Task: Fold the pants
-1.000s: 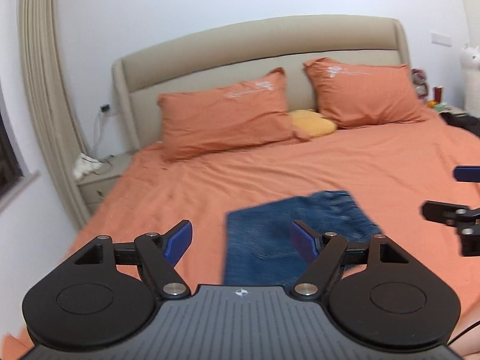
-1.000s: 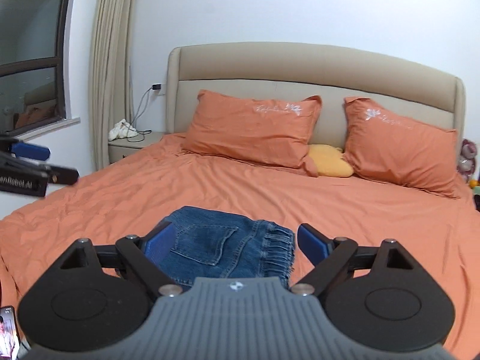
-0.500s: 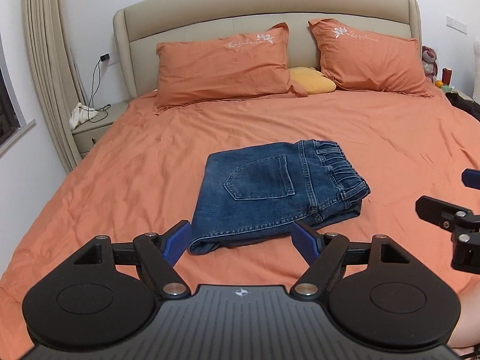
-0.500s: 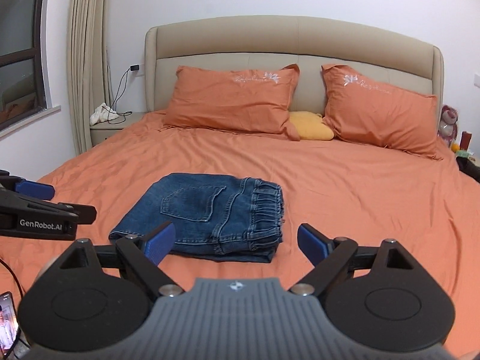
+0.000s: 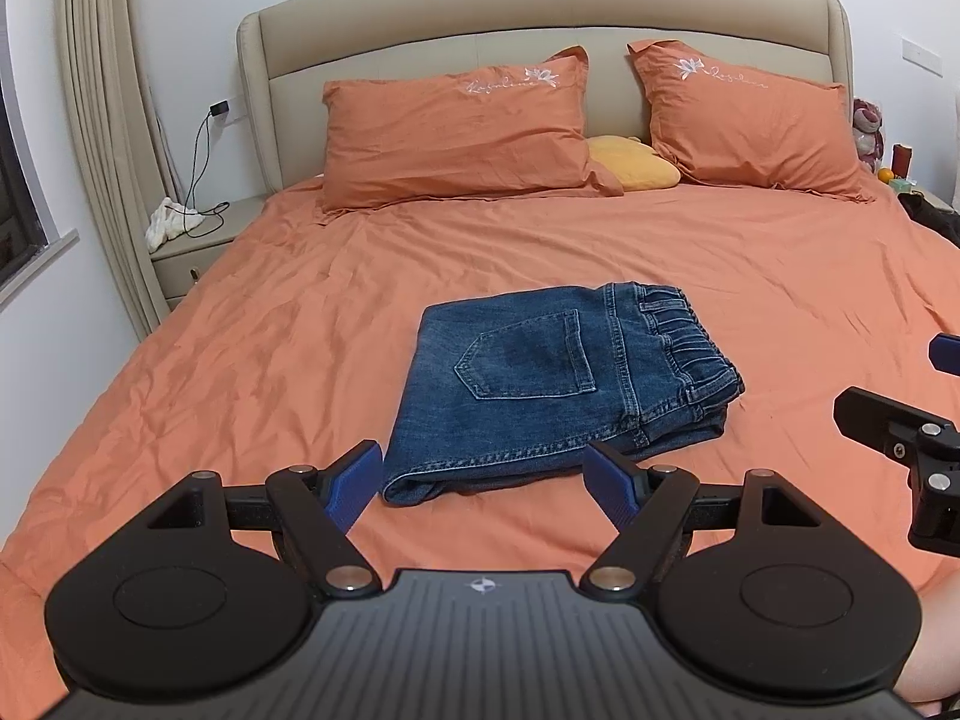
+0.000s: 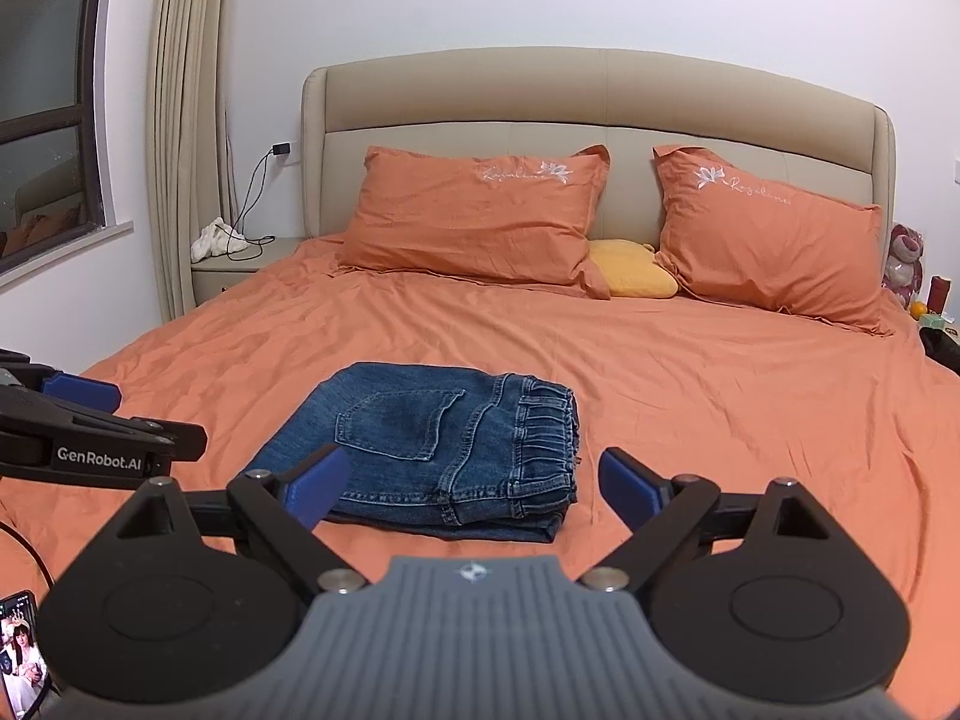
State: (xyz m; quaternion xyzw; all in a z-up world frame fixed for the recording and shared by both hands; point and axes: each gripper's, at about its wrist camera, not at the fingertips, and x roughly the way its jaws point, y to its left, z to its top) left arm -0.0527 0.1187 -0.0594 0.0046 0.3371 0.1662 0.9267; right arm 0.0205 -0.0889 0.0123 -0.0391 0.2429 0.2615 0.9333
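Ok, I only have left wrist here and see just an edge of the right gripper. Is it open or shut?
Observer: Open. The right gripper has its fingers spread and holds nothing; the folded jeans lie on the bed past the fingertips.
Operator: Anything close by that I'm missing?
Observer: A phone with its screen lit, in the bottom left corner of the right wrist view.

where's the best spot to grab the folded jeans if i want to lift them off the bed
Probably the thick waistband end of the folded jeans, coming in from the right gripper side: the layers stack there, so its open jaws could pinch the whole stack.
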